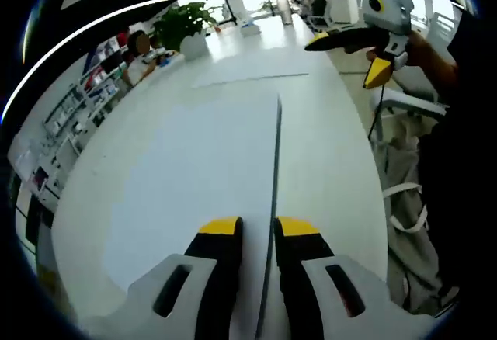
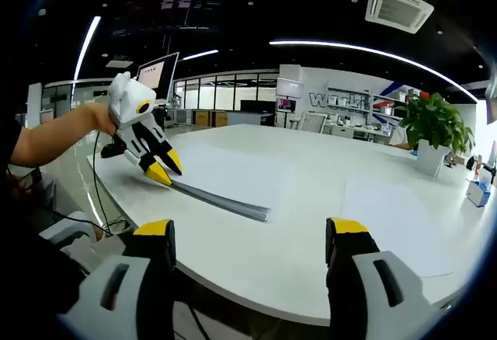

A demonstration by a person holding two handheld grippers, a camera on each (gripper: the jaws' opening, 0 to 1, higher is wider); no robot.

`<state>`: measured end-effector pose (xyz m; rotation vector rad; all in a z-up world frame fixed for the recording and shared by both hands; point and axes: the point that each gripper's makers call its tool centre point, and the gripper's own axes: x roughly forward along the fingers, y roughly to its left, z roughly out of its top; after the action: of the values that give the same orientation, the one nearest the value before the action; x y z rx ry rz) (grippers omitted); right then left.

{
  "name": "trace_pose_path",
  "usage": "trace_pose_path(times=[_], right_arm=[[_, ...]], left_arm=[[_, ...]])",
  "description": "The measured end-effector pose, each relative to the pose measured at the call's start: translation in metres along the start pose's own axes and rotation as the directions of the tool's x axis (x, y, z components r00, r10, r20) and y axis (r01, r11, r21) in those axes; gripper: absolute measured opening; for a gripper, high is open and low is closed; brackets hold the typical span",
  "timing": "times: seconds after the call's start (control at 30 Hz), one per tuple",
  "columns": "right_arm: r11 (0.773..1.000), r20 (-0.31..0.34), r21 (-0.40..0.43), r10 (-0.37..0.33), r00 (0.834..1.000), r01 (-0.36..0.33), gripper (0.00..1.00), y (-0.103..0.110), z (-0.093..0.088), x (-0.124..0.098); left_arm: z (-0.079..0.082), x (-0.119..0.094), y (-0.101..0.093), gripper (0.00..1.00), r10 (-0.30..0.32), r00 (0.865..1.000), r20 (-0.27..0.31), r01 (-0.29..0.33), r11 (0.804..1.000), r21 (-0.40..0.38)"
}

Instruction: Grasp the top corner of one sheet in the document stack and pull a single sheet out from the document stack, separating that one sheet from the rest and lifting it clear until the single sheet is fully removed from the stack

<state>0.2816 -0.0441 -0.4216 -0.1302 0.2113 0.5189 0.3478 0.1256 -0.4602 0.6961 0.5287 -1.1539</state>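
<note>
Left gripper view has the left gripper (image 1: 258, 227) with fingers clamped on a sheet (image 1: 273, 161) at the document stack (image 2: 221, 194) on the surface (image 2: 311, 239) (right gripper (image 2: 250, 235) fingers held apart), so only one sheet should be peeled upward slowly.

We see the table (image 2: 311, 255) as a smooth white surface with a soft shine; light reflects on it in the left gripper view. The document stack (image 2: 225, 181) looks like thin matt white paper, and its edge shows grey layers. A single sheet (image 2: 396, 220) beside it is also matt paper. The left gripper (image 2: 161, 168) has a hard plastic shell, pale grey and slightly glossy, with yellow tips on black fingers. The right gripper (image 2: 252, 235) looks the same: grey plastic, black matt fingers (image 2: 159, 266), yellow ends. The plant pot (image 2: 428, 158) looks smooth and white.
</note>
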Motion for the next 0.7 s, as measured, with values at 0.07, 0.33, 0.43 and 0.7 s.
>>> trace_pose_path(times=[0.07,0.33,0.43,0.7], right_arm=[[1.000,0.002,-0.001,-0.002,1.000,0.002,0.77,-0.0008,0.0010,-0.0009],[1.000,0.006,-0.001,-0.012,1.000,0.012,0.77,-0.0049,0.0031,-0.0044],[1.000,0.000,-0.001,-0.010,1.000,0.010,0.76,-0.0044,0.0015,-0.0044],[1.000,0.002,-0.004,0.001,1.000,-0.001,0.76,-0.0021,0.0021,-0.0005]], left_arm=[[0.0008,-0.0006,-0.0005,0.16,-0.044,0.999,0.026,0.046,0.997,-0.062],[0.0021,-0.0030,0.0049,0.17,-0.179,0.975,0.131,0.211,0.930,-0.301],[0.0048,-0.0030,-0.0004,0.16,-0.210,0.966,0.148,0.249,0.911,-0.329],[0.0042,-0.0040,0.0004,0.16,-0.255,0.953,0.162,0.298,0.881,-0.366]])
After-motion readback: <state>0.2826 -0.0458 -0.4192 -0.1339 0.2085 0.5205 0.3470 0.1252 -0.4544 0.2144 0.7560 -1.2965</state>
